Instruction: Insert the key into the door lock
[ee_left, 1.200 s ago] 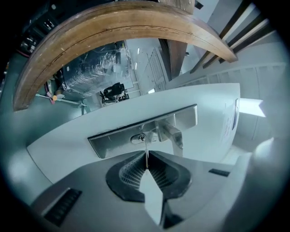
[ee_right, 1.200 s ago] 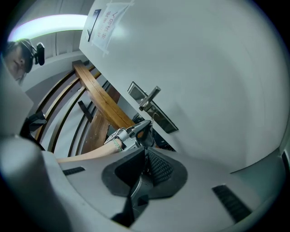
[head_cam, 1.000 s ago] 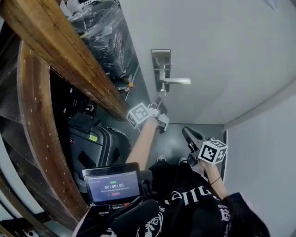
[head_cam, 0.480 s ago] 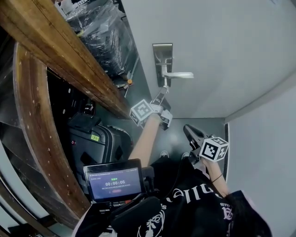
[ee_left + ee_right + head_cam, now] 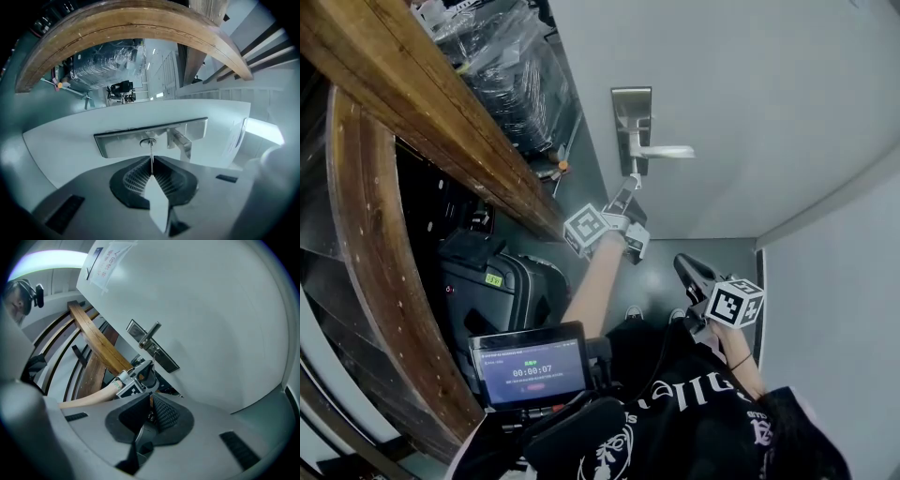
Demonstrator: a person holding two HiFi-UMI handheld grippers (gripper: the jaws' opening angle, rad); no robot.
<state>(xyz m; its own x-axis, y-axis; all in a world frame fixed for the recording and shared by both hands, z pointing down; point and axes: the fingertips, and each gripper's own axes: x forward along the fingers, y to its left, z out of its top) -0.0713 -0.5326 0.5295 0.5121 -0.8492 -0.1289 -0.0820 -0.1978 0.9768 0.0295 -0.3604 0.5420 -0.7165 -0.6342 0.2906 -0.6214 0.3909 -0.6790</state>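
Clamping the key, your left gripper holds its tip at the lock. Right gripper closed, empty.

Grey floor; black suitcase standing on it; plastic-wrapped bundle further along.

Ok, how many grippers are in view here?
2. The left gripper is up at the door lock, jaws shut on the key; the right gripper hangs lower right, off the door, jaws together on nothing.
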